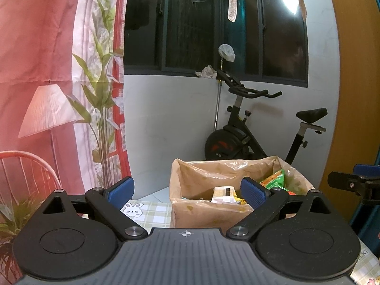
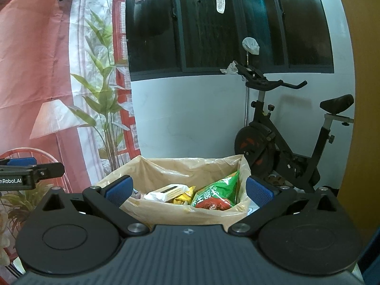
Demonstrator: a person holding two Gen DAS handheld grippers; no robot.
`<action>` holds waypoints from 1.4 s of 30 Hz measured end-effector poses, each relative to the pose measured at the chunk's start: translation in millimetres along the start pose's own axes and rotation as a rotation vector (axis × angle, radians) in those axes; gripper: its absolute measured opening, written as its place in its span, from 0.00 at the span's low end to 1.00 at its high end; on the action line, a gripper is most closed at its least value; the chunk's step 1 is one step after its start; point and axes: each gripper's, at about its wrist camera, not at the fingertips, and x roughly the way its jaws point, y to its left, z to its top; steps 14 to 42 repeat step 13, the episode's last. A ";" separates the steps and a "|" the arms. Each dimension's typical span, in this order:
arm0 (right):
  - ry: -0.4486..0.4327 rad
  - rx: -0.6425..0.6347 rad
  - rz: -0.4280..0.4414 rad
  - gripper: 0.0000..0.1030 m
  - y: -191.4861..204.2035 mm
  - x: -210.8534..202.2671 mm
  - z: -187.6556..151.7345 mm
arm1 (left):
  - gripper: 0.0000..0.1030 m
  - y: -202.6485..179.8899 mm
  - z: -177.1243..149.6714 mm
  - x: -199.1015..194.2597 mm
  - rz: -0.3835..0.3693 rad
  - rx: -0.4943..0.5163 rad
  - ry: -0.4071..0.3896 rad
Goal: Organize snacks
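Left tool (image 1: pixel 187 193) lower centre, fingers spread wide, empty. Right tool (image 2: pixel 187 190) likewise; apparently level, side by side.

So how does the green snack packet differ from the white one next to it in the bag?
The green snack packet has a red picture and white lettering, while the white snack packet is mostly plain with a dark strip. The green one stands tilted against the right side of the brown paper bag; the white one lies flatter, toward the left. The green one shows more of itself. Both sit inside the open bag, untouched by either gripper.
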 end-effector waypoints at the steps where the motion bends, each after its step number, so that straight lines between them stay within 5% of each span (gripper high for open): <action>1: 0.001 0.000 0.000 1.00 0.4 0.2 0.0 | 0.94 -0.3 -0.2 -0.1 0.000 0.000 0.000; 42: 0.016 -0.002 -0.002 1.00 2.0 2.8 -1.1 | 0.94 3.3 -0.9 1.8 -0.008 -0.016 0.007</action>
